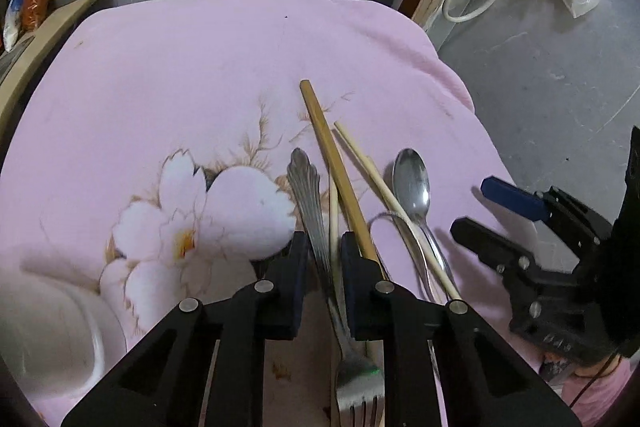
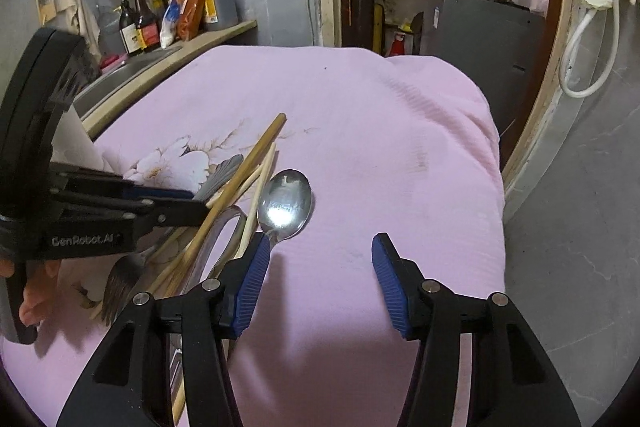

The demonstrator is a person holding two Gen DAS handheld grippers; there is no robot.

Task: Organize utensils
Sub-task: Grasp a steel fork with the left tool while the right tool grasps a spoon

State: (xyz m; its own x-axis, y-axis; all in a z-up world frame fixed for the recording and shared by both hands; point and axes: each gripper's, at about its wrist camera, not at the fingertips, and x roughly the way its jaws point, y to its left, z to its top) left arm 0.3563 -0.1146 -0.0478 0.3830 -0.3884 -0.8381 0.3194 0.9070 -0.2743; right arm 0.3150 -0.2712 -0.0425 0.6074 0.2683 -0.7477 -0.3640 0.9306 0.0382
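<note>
A pile of utensils lies on a pink flowered cloth (image 1: 192,75): a steel fork (image 1: 316,227), a thick wooden stick (image 1: 332,163), pale chopsticks (image 1: 384,195), a steel spoon (image 1: 414,187) and a wire-handled utensil (image 1: 394,227). My left gripper (image 1: 324,259) is nearly closed around the fork's handle and a pale chopstick; the wooden stick rests over its right finger. My right gripper (image 2: 320,259) is open and empty over the cloth, its left finger beside the spoon (image 2: 286,203). The right gripper also shows in the left wrist view (image 1: 476,207), to the right of the pile.
A white bowl (image 1: 60,331) sits at the cloth's lower left. A counter with sauce bottles (image 2: 144,15) and a sink runs along the left. The cloth drops off at its right edge (image 2: 492,163) to a grey floor. A doorway with shelves lies behind.
</note>
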